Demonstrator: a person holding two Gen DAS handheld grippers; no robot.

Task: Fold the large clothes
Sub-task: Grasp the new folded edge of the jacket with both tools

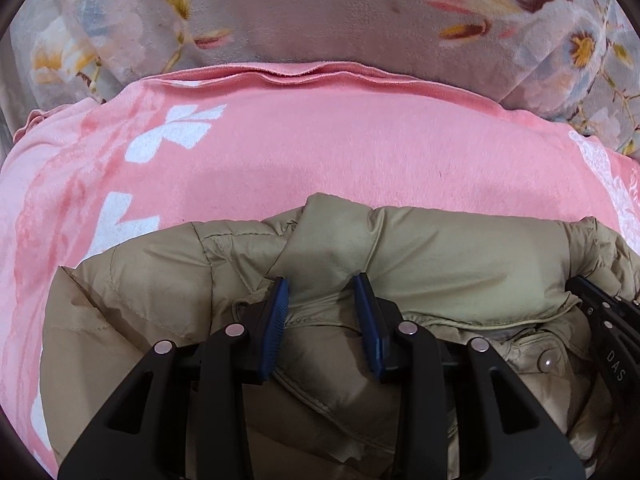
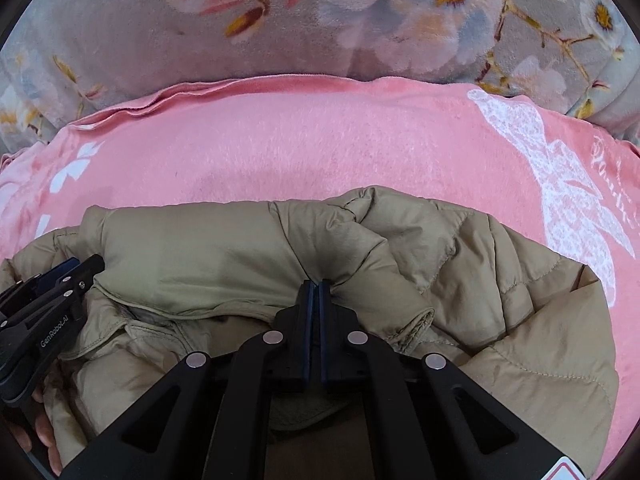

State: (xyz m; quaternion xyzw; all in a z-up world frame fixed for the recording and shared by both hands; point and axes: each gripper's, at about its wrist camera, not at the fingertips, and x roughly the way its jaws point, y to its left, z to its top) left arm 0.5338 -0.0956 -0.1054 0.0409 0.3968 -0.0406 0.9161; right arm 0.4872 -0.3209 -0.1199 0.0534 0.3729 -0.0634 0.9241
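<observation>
A padded khaki jacket (image 1: 440, 256) lies bunched on a pink blanket (image 1: 320, 140); it also shows in the right wrist view (image 2: 200, 256). My left gripper (image 1: 324, 284) is open, its blue pads either side of a fold of the jacket without squeezing it. My right gripper (image 2: 319, 286) is shut on a fold of the jacket near its collar edge. The right gripper shows at the right edge of the left wrist view (image 1: 604, 320); the left gripper shows at the left edge of the right wrist view (image 2: 60, 280).
The pink blanket (image 2: 320, 140) with white prints covers the surface. Behind it lies a grey floral plush blanket (image 1: 320, 12), also in the right wrist view (image 2: 280, 20). A hand (image 2: 40, 428) shows at the lower left.
</observation>
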